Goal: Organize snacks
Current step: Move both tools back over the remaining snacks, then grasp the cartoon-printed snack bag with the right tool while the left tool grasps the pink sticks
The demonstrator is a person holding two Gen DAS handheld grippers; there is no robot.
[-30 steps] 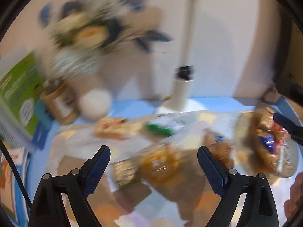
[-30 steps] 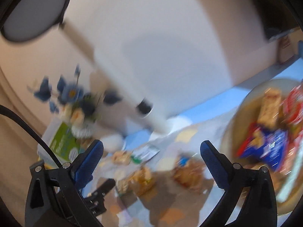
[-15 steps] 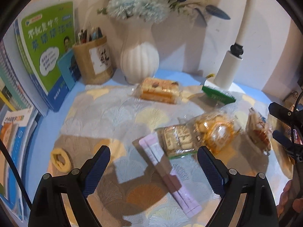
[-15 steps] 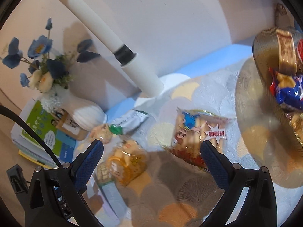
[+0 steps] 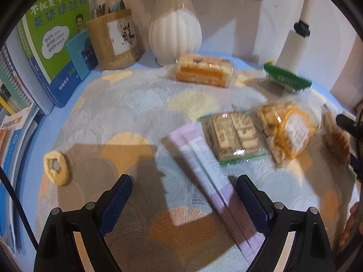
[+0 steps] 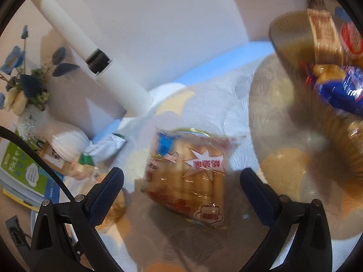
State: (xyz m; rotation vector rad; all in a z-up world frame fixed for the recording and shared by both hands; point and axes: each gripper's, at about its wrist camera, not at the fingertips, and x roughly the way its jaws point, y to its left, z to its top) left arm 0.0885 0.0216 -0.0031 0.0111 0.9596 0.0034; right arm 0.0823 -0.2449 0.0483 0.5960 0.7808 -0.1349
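My left gripper (image 5: 182, 191): jaws wide, holding nothing, above the patterned tabletop (image 5: 127, 113). Pale purple stick packs (image 5: 204, 170) run diagonally between the jaws, nearer the right one. Ahead of them, a green-edged cracker pack (image 5: 233, 136), then an orange snack bag (image 5: 285, 131) to its right. My right gripper (image 6: 181, 181): jaws wide, empty, bracketing a clear biscuit packet (image 6: 188, 172). Snack-filled basket (image 6: 285, 34) up right.
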